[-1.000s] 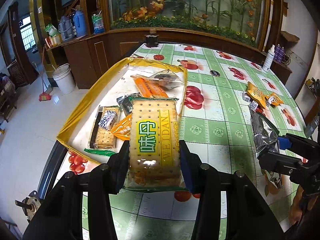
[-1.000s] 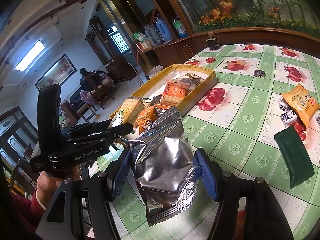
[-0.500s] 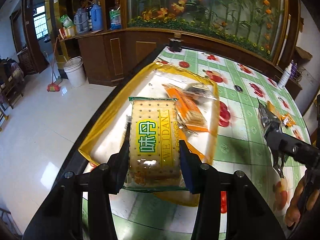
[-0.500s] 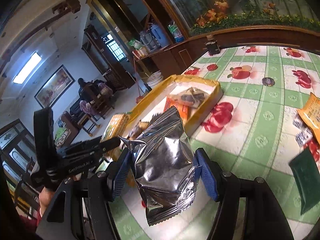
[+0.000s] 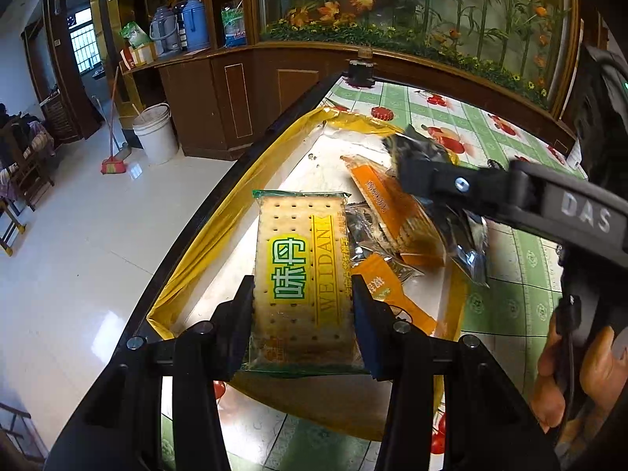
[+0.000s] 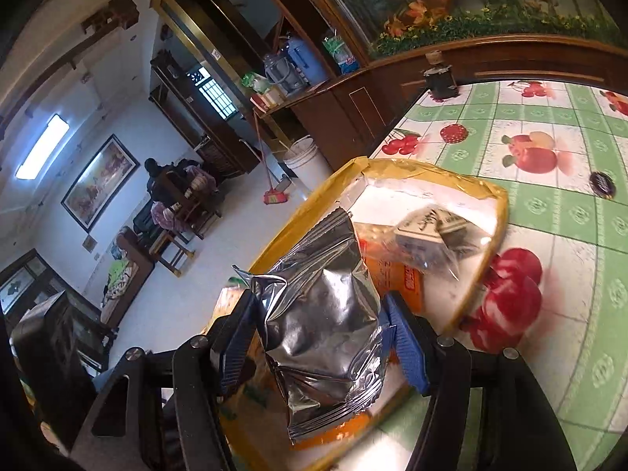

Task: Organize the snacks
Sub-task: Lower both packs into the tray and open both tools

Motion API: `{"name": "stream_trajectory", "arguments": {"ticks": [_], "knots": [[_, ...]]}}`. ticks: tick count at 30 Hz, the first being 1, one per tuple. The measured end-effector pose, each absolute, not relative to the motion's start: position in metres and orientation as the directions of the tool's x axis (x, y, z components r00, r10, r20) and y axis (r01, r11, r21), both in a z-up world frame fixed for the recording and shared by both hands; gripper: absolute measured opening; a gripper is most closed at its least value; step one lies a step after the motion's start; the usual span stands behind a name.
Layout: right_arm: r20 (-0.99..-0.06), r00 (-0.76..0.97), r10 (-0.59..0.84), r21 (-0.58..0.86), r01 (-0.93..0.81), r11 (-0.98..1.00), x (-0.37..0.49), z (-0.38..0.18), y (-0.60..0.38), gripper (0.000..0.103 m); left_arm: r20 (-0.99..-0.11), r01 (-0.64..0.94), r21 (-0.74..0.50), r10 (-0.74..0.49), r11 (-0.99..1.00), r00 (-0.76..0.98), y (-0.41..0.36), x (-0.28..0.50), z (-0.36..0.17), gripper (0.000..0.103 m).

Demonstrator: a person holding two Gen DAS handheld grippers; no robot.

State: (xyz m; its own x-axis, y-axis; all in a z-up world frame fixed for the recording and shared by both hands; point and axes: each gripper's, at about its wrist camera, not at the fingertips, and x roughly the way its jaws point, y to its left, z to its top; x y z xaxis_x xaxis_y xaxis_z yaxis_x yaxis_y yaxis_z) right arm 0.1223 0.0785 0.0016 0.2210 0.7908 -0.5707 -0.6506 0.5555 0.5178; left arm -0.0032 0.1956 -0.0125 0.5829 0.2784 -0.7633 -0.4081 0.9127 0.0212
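Note:
My left gripper is shut on a cracker pack with a green and yellow label, held above the near end of the yellow tray. My right gripper is shut on a silver foil snack bag, held over the same yellow tray; it also shows in the left wrist view over the tray's right side. In the tray lie orange snack packs and a clear-wrapped dark packet.
The tray lies at the table's left edge, on a green checked fruit-print cloth. A dark jar stands at the far table end. Beyond the edge are floor, a white bucket and wooden cabinets.
Both grippers have moved left over the yellow tray with their packs. The right gripper has come in over the tray's right side, close to the left one.

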Motion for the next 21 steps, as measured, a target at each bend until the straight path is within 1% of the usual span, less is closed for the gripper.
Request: {"name": "stream_trajectory", "arguments": {"ticks": [3,4,5,6,7,9,14,17,21], "knots": [[-0.587,0.218,0.780,0.514,-0.644,0.567,0.131,-0.004,0.091,0.066,-0.768,-0.417,0.027,0.286,0.909,0.574,0.200,-0.002,-0.016,0.045],[-0.594,0.212,0.776,0.516,-0.639,0.570,0.134,-0.006,0.094,0.068,-0.773,-0.419,0.029,0.286,0.907,0.566,0.201,-0.002,-0.018,0.045],[-0.600,0.206,0.773,0.518,-0.635,0.572,0.137,-0.009,0.095,0.068,-0.776,-0.423,0.031,0.289,0.906,0.561,0.202,-0.001,-0.019,0.047],[-0.604,0.202,0.771,0.521,-0.631,0.574,0.137,-0.010,0.096,0.069,-0.780,-0.434,0.039,0.299,0.900,0.550,0.203,-0.001,-0.020,0.054],[-0.605,0.201,0.771,0.525,-0.627,0.576,0.137,-0.011,0.095,0.070,-0.781,-0.445,0.046,0.310,0.894,0.542,0.203,-0.001,-0.020,0.064],[-0.588,0.209,0.782,0.536,-0.622,0.570,0.134,-0.009,0.089,0.070,-0.774,-0.454,0.047,0.320,0.890,0.547,0.203,-0.003,-0.018,0.069],[-0.553,0.241,0.797,0.551,-0.612,0.567,0.127,-0.001,0.065,0.073,-0.753,-0.453,0.045,0.328,0.891,0.570,0.195,-0.009,-0.011,0.069],[-0.538,0.268,0.799,0.550,-0.606,0.574,0.121,0.005,0.043,0.073,-0.744,-0.448,0.045,0.329,0.893,0.581,0.189,-0.012,-0.008,0.072],[-0.539,0.322,0.778,0.535,-0.583,0.611,0.109,0.007,0.007,0.075,-0.739,-0.429,0.038,0.314,0.903,0.596,0.177,-0.016,-0.004,0.072]]}}
